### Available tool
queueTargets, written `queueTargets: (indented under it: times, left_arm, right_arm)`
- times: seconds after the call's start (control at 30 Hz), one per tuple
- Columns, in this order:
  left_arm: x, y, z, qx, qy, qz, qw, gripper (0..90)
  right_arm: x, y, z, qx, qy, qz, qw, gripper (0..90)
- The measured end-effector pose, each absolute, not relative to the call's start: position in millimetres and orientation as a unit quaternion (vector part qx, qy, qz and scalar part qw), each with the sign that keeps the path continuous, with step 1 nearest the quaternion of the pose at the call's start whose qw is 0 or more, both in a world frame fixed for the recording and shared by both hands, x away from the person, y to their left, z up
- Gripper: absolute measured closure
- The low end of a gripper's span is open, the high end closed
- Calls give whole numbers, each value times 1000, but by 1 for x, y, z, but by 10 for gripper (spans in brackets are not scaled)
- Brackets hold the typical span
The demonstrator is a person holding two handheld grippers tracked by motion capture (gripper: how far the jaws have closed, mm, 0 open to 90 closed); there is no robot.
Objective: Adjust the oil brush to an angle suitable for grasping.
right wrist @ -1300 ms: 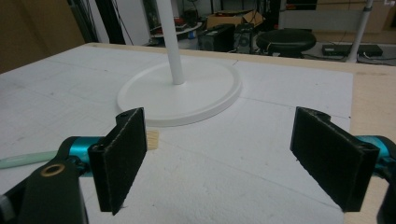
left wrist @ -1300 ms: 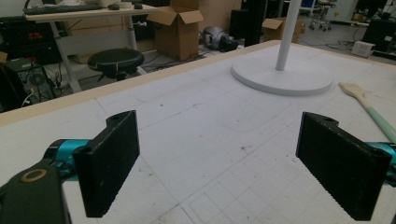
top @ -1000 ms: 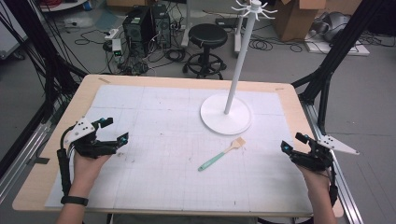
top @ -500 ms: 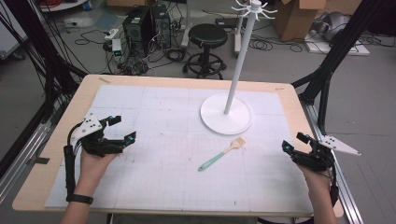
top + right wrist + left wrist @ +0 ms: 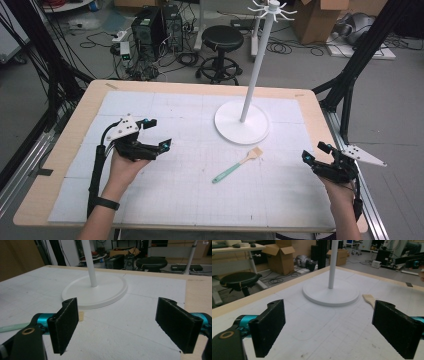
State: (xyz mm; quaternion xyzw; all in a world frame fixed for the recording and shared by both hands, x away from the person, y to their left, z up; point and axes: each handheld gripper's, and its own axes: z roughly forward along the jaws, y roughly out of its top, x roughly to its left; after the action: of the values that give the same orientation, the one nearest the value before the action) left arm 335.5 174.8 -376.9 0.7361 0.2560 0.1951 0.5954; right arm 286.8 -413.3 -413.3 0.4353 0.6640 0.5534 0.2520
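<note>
A spatula [image 5: 237, 167] with a mint-green handle and a pale wooden head lies flat on the white mat, just in front of the white stand's round base [image 5: 241, 122]. My left gripper [image 5: 159, 133] hovers open over the mat's left half, well left of the spatula, with nothing between its jaws. In the left gripper view the gripper [image 5: 332, 327] faces the stand base [image 5: 330, 292], and the spatula head [image 5: 369, 299] peeks past the right jaw. My right gripper [image 5: 314, 152] stands open near the table's right edge. In the right gripper view the gripper [image 5: 120, 325] frames the base [image 5: 95, 292], with the spatula handle [image 5: 12, 328] at far left.
The stand's thin white pole rises to a ring of hooks [image 5: 272, 7]. The wooden table edge [image 5: 60, 150] borders the mat. Behind the table stand a black stool [image 5: 222, 42], computer cases [image 5: 155, 25] and cardboard boxes. Black frame struts flank both sides.
My left gripper has moved right, toward the middle of the mat and nearer the spatula. The right gripper has stayed almost still. Both remain open.
</note>
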Motion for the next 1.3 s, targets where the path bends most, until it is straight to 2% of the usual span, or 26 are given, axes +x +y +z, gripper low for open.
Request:
queueTargets:
  times: [0.33, 0.9, 1.3]
  left_arm:
    - [347, 131, -373, 755, 224, 167, 593, 122]
    - [356, 41, -392, 802, 191, 128, 551, 122]
    - [355, 4, -412, 832, 179, 108, 514, 125]
  right_arm:
    - [287, -414, -413, 435, 664, 553, 253, 181]
    - [287, -413, -413, 439, 662, 554, 250, 181]
    - [287, -414, -413, 439, 661, 554, 250, 181]
